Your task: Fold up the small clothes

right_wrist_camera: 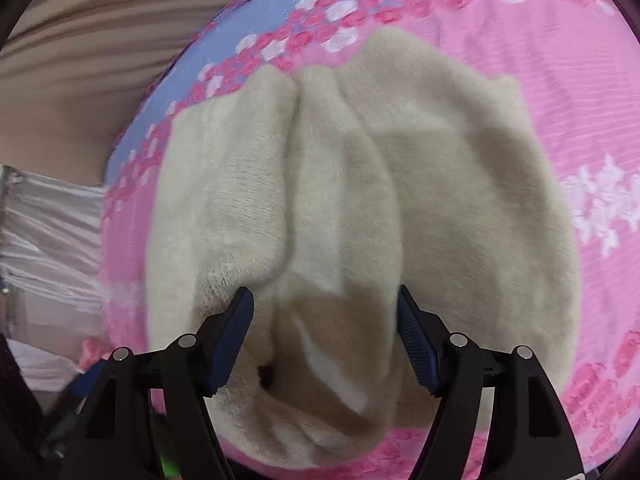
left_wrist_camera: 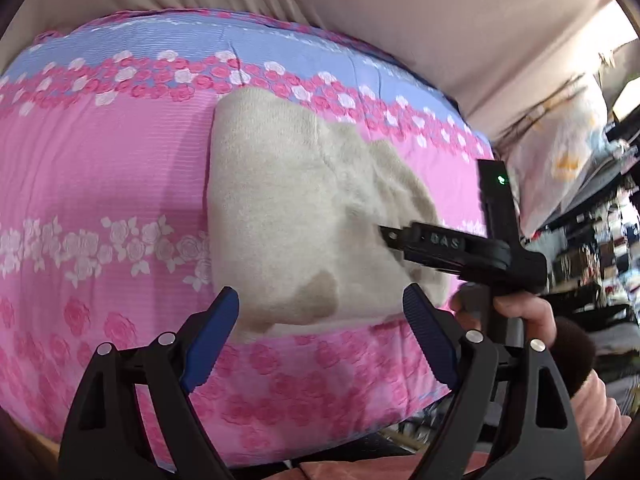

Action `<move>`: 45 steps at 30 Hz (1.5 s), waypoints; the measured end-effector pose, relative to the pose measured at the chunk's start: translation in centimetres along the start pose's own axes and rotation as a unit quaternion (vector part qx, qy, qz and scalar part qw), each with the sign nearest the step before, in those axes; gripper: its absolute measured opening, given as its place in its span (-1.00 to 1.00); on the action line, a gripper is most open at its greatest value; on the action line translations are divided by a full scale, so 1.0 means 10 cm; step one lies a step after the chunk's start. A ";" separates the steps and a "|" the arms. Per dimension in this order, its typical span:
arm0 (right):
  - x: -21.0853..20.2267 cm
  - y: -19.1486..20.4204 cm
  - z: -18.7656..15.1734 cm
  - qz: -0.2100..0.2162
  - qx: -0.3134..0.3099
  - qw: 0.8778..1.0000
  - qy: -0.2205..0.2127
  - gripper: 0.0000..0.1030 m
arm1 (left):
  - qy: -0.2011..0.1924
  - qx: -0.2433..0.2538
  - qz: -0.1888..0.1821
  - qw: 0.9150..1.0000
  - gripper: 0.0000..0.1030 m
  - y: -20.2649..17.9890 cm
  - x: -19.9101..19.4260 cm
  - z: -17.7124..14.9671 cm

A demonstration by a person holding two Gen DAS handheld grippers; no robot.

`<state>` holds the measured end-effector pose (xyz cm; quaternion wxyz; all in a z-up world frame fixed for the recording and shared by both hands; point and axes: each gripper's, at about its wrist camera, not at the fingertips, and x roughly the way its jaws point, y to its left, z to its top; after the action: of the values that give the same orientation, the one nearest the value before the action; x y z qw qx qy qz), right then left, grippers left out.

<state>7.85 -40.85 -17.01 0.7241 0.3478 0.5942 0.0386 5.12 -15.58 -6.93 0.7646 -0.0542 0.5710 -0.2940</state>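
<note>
A cream fleece garment (left_wrist_camera: 288, 216) lies folded in a thick bundle on a pink and blue flowered bedcover (left_wrist_camera: 100, 184). My left gripper (left_wrist_camera: 322, 316) hangs open just above the garment's near edge, nothing between its blue pads. The right gripper (left_wrist_camera: 394, 238) shows side-on from the right, held by a hand (left_wrist_camera: 520, 312), its tips over the garment's right part. In the right wrist view the garment (right_wrist_camera: 400, 168) fills the middle, with lengthwise folds. The right gripper (right_wrist_camera: 324, 308) stands open there, its pads either side of a raised fold, not pressing it.
A beige curtain (left_wrist_camera: 400, 20) hangs behind the bed. A flowered pillow (left_wrist_camera: 560, 168) and cluttered dark shelves (left_wrist_camera: 600, 248) stand at the right. White cloth (right_wrist_camera: 48, 240) lies beyond the bed's edge in the right wrist view. The bedcover (right_wrist_camera: 580, 120) drops away at its near edge.
</note>
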 end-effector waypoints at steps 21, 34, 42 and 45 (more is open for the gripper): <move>0.23 0.44 0.41 0.119 0.016 0.989 0.085 0.48 | -0.053 -0.074 0.024 0.996 0.59 0.28 -0.25 0.18; -0.91 0.58 0.20 0.029 -0.084 0.994 -0.060 -0.67 | -0.025 -0.037 0.001 0.999 0.59 0.19 -0.06 0.38; -0.50 -0.93 0.07 -0.091 0.010 0.996 -0.011 -0.56 | 0.046 0.010 -0.030 0.998 0.60 -0.27 0.41 0.43; -0.65 -1.06 0.03 -0.024 0.067 0.996 -0.047 -0.45 | 0.063 0.025 -0.017 0.998 0.60 -0.42 0.57 0.43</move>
<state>2.43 -52.02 -17.44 0.7273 0.3829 0.5685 -0.0350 8.37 -22.98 -8.48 0.7235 -0.0260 0.6091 -0.3237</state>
